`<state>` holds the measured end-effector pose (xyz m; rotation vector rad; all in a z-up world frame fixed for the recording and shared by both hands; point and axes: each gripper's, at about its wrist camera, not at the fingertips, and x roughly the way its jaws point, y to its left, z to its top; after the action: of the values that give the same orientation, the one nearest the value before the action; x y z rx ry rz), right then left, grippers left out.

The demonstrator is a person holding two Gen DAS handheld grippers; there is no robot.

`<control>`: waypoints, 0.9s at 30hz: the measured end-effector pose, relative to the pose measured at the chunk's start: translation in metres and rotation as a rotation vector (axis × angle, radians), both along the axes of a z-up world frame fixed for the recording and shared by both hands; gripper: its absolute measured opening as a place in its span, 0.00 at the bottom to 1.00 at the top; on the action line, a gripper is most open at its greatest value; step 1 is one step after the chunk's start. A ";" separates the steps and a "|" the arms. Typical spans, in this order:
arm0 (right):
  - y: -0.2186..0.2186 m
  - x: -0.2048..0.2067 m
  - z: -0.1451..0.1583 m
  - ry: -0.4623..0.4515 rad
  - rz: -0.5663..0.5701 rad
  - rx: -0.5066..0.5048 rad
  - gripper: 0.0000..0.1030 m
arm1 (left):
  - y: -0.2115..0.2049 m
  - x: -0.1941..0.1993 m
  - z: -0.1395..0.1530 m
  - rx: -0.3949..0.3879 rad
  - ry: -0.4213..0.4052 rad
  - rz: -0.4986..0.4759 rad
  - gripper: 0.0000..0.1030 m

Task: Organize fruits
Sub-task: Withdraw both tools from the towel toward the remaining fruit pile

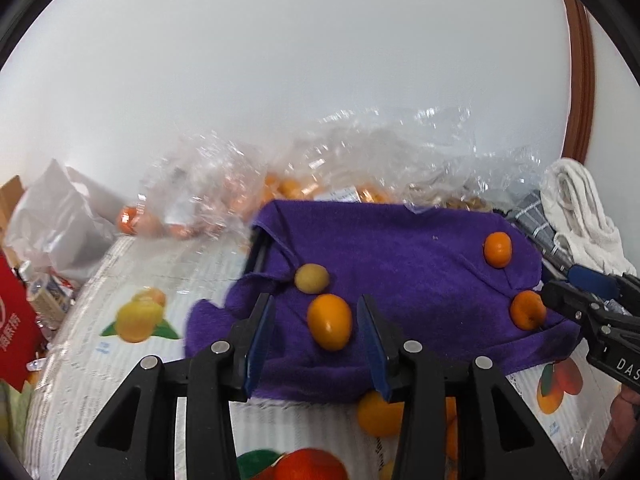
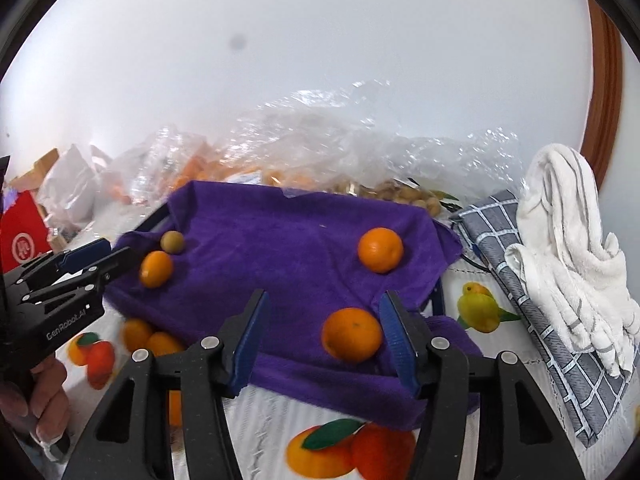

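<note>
On the purple towel (image 1: 400, 248), the left gripper (image 1: 316, 322) stands released around a kumquat (image 1: 330, 321), pads clear of it. The right gripper (image 2: 324, 336) is released too; a mandarin (image 2: 352, 334) sits just beside its right pad. Another mandarin (image 2: 380, 250) lies mid-towel with open room. Only the right view shows the checked cloth (image 2: 520, 280) fully.

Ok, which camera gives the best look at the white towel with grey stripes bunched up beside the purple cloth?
The right wrist view: the white towel with grey stripes shows nearly whole there, draped over a grey checked cloth. In the left wrist view the towel is squeezed against the right edge, smaller and distorted.
</note>
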<state>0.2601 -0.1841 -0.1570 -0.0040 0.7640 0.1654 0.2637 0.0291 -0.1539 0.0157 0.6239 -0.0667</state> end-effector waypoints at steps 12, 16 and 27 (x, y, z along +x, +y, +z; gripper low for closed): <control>0.010 -0.041 0.010 0.075 0.018 0.069 0.55 | 0.055 -0.053 -0.006 -0.037 0.043 0.058 0.45; 0.023 -0.061 0.004 0.107 0.054 0.072 0.53 | 0.068 -0.058 -0.012 -0.021 0.091 0.067 0.45; 0.057 -0.090 -0.017 0.171 0.110 0.069 0.50 | 0.079 -0.060 -0.010 0.000 0.081 0.117 0.45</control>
<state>0.1697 -0.1273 -0.1737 0.0341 0.9288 0.2996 0.2034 0.1077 -0.1639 -0.0231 0.7047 0.0459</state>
